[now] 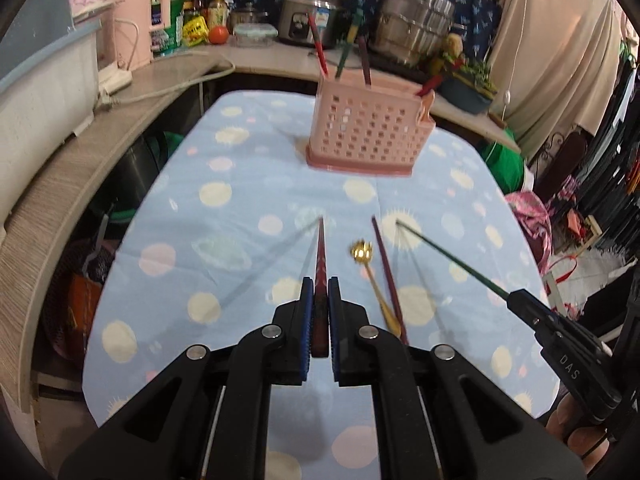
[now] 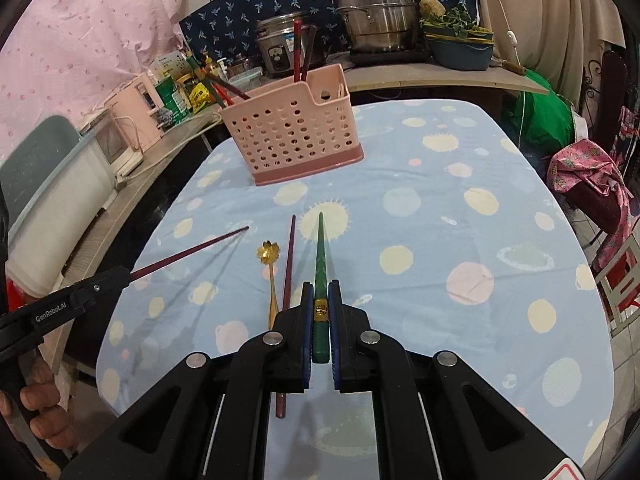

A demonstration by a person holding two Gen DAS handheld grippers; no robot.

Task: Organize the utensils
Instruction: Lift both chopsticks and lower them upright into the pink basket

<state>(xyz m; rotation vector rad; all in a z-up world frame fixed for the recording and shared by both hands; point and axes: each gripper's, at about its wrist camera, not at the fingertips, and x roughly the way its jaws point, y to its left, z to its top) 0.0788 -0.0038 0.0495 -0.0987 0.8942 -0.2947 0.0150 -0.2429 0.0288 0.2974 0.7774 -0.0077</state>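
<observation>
Short of the pink caddy (image 1: 362, 130), my left gripper (image 1: 320, 304) clamps a red chopstick (image 1: 321, 252), my right gripper (image 2: 320, 308) a green chopstick (image 2: 321, 252). I'd tip each upright over the caddy's open slot, then release, clear of the gold spoon (image 1: 374, 280) lying nearer me on the worktop (image 1: 240, 220).

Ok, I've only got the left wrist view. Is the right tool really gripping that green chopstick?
Observer: Yes. The right tool is shut on the green chopstick, with its pads at the gold band.
Operator: What's lying on the cloth?
Observer: A gold spoon and a dark chopstick. The chopstick's near end runs under that tool.
Operator: And the basket?
Observer: Two sticks stand at its back, by the divider.
</observation>
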